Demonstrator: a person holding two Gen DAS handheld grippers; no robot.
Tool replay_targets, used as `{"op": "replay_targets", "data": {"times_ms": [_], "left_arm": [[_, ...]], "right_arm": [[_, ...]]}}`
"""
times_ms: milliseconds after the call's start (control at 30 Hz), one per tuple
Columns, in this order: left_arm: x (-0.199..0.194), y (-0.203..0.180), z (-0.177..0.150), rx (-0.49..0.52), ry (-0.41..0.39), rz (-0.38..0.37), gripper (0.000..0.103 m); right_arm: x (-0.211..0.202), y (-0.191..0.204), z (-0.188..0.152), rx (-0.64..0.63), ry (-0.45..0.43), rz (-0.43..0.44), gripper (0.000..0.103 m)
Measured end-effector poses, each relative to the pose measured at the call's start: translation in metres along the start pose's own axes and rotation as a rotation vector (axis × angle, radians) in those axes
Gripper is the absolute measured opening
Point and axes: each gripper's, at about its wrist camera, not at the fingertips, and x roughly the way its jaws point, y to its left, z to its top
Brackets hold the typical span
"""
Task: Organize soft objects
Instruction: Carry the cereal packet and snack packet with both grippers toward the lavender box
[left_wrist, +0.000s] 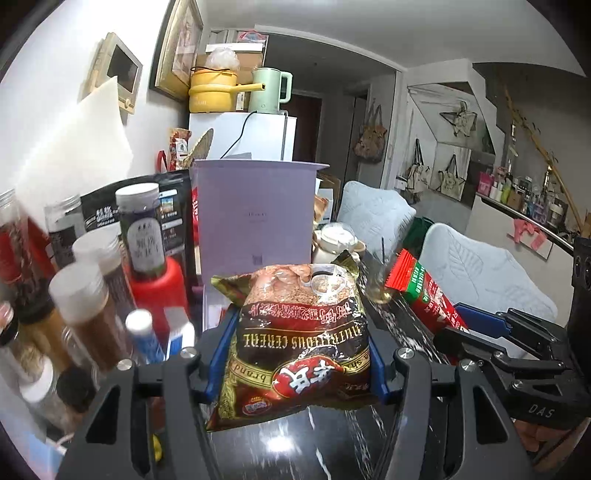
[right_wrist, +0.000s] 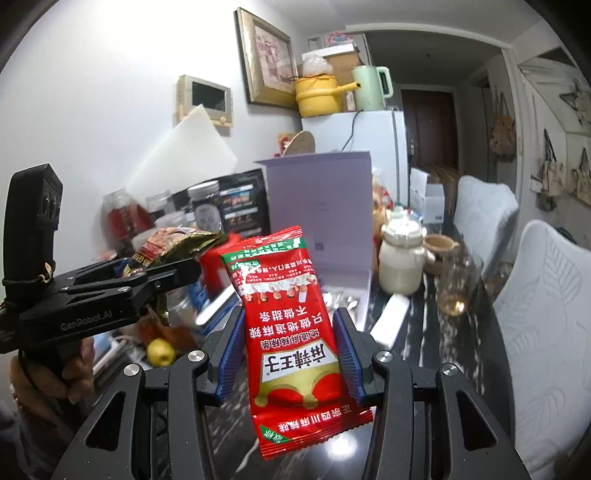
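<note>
White wall (right_wrist: 110, 74), framed picture (right_wrist: 267, 68) (gilt), fridge (right_wrist: 369, 133).

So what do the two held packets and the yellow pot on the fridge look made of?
Cereal bag: glossy plastic or foil film, going by creases and glare. Red snack packet: shiny plastic film with a crimped end. Yellow pot: smooth coated metal, possibly enamel; hard to confirm.

Your cereal bag (left_wrist: 299, 343) is glossy, crinkled foil-look plastic; your red snack packet (right_wrist: 295, 332) is smooth, shiny plastic film. The pads (right_wrist: 231, 354) gripping it are ribbed blue, rubbery-looking, on matt black plastic frames. Beneath them, the table top (right_wrist: 461, 350) looks polished, dark and marble-veined.
</note>
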Motion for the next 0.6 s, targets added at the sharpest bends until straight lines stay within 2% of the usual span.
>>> {"op": "replay_targets", "data": {"times_ms": [333, 600], "left_arm": [[0.044, 0.020, 0.042, 0.001, -0.058, 0.035, 0.059], [0.084, 0.035, 0.063, -0.008, -0.063, 0.069, 0.059]], "right_arm": [[0.048, -0.011, 0.039, -0.042, -0.032, -0.001, 0.047], [0.092, -0.023, 0.062, -0.051, -0.037, -0.004, 0.047]]}}
